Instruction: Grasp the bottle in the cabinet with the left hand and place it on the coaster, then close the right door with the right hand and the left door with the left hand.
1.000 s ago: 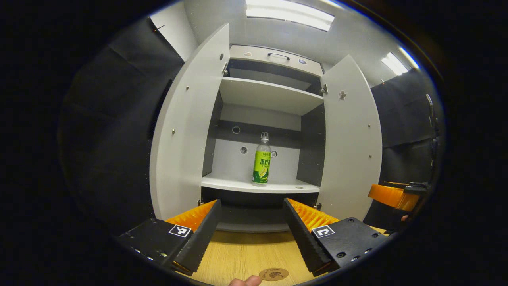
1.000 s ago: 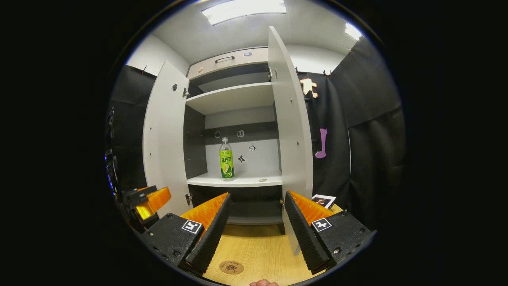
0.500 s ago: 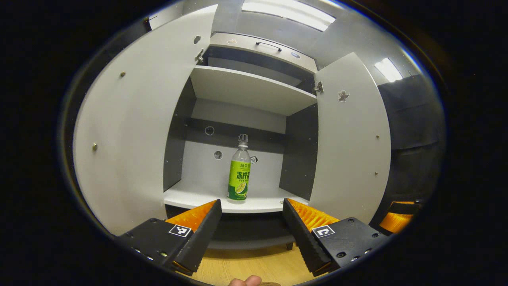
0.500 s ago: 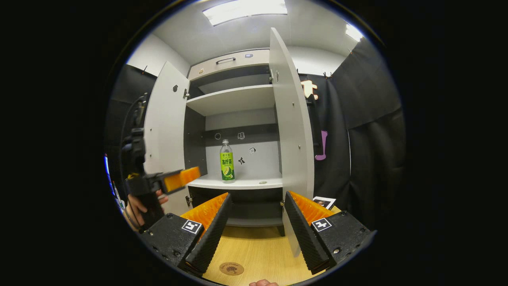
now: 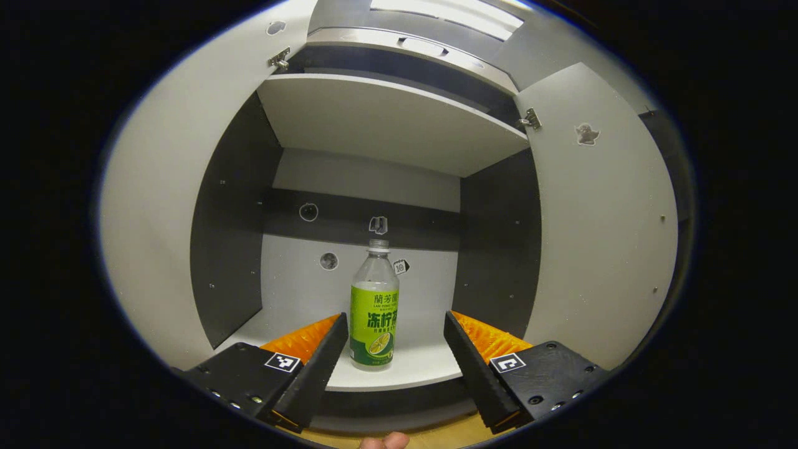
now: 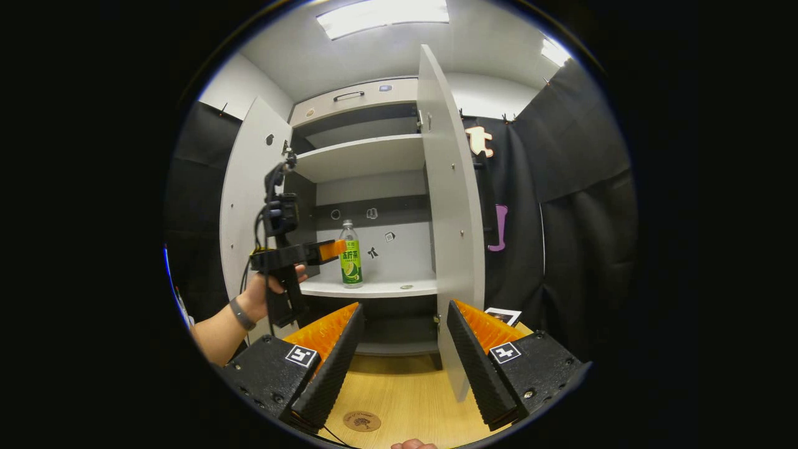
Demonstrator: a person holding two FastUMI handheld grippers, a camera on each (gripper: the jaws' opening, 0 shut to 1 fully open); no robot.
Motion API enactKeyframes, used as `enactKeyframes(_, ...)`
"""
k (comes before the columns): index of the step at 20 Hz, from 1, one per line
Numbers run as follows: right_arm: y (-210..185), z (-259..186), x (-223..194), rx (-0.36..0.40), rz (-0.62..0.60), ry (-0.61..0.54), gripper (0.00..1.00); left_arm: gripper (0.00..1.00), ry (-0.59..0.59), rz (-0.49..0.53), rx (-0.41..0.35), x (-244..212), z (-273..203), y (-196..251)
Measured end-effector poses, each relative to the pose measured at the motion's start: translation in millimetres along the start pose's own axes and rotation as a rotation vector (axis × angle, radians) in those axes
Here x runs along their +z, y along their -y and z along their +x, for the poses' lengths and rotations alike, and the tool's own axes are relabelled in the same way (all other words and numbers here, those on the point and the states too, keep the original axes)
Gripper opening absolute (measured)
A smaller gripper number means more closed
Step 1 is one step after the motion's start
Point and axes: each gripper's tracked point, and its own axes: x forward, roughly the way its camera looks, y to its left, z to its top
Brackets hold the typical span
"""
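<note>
Both doors (image 6: pixel 446 206) open, bottle (image 5: pixel 373 312) upright on the shelf (image 5: pixel 411 368), frame centre.
Left gripper (image 5: pixel 393 349) wide open before the bottle, not touching; right gripper (image 6: pixel 404 349) wide open, empty, above the coaster (image 6: pixel 362 421).

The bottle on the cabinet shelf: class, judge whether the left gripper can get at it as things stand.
Probably yes. Both doors stand open, the left gripper is open and lined up with the bottle, which stands upright and alone on the shelf. Nothing lies between the fingers and the bottle.
</note>
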Motion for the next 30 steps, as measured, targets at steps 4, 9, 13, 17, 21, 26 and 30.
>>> enactKeyframes(4, 9.8, 4.6, -2.2, -0.036, -0.003, -0.005, 0.83, 0.94, -0.041, 0.007, 0.008, -9.9, 48.2, -8.4)
enactKeyframes(9, 14.5, 13.3, -6.3, -0.051, 0.004, -0.015, 0.83, 0.94, -0.067, 0.008, 0.04, -21.3, 87.8, -18.5)
enactKeyframes(13, 18.0, 16.0, -3.5, -0.06, 0.004, -0.007, 0.83, 0.94, -0.081, 0.027, 0.068, -29.3, 108.8, -27.6)
enactKeyframes(17, 19.3, 19.1, -4.6, -0.057, 0.004, -0.011, 0.83, 0.94, -0.085, 0.021, 0.099, -33.5, 120.8, -34.7)
enactKeyframes(21, 21.0, 20.2, -3.7, -0.06, 0.004, -0.008, 0.83, 0.94, -0.042, 0.009, 0.08, -21.3, 122.7, -33.3)
enactKeyframes(26, 21.3, 16.3, -3.6, -0.061, 0.011, -0.01, 0.83, 0.71, -0.042, 0.0, 0.089, -14.0, 114.8, -38.6)
enactKeyframes(30, 17.8, 14.1, -1.3, -0.046, 0.002, -0.007, 0.83, 0.71, -0.042, 0.001, 0.049, -0.8, 92.7, -35.3)
